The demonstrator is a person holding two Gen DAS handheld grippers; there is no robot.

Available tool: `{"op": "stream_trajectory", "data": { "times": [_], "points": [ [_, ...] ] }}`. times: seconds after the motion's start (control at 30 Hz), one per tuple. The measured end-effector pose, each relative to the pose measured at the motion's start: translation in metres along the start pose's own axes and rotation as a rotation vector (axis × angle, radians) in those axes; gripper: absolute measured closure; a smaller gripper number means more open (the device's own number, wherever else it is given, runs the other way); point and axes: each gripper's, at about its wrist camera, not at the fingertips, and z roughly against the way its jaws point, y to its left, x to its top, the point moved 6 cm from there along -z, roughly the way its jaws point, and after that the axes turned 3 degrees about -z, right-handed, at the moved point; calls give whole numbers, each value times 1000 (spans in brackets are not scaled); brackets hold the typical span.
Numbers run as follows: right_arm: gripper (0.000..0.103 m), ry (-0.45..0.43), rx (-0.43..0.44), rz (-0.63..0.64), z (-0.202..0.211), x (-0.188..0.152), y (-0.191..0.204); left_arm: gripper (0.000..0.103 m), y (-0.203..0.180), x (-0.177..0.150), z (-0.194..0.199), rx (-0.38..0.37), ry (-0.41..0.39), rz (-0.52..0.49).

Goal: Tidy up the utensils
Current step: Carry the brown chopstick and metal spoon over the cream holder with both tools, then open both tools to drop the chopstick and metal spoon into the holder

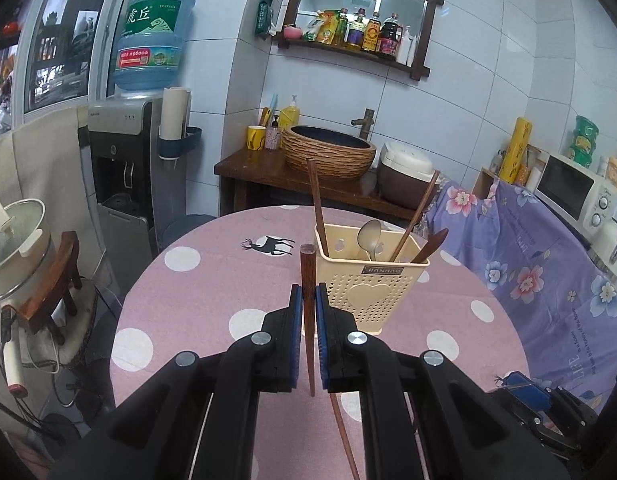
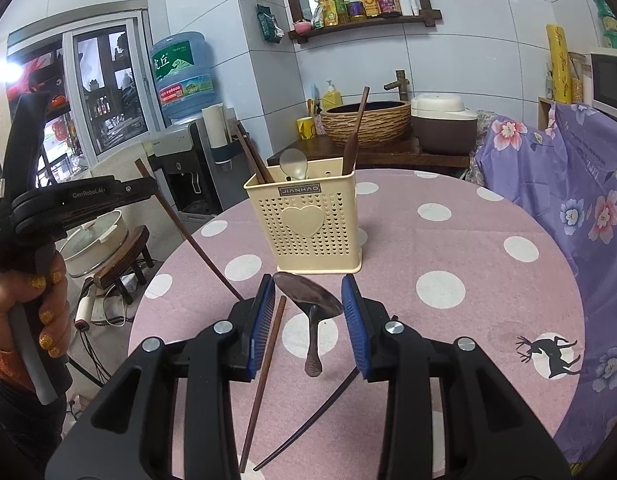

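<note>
Chopstick (image 1: 308, 300) clamped in left gripper (image 1: 308, 304) — right gripper (image 2: 308, 312) wide open over spoon (image 2: 310, 300).

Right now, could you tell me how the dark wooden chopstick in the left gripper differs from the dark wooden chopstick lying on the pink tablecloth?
The dark wooden chopstick in the left gripper is lifted off the table; the dark wooden chopstick on the pink tablecloth lies flat. The left gripper is shut on the first; the second lies free beside the open right gripper. Both are slim, dark brown and outside the cream plastic utensil holder.
</note>
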Motion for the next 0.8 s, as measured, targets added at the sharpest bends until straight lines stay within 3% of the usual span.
{"op": "stream_trajectory", "data": {
  "times": [0.37, 0.6, 0.7, 0.8],
  "points": [
    [68, -7, 47, 50, -9, 38, 11, 95, -6, 30, 13, -53, -23, -1],
    [68, -99, 66, 97, -12, 124, 36, 95, -24, 107, 48, -90, -161, -3],
    [68, -170, 23, 135, -17, 168, 46, 95, -32, 139, 51, -58, -219, -15],
    [68, -202, -7, 153, -29, 193, 52, 95, -36, 159, 40, -55, -226, -1]
  ]
}}
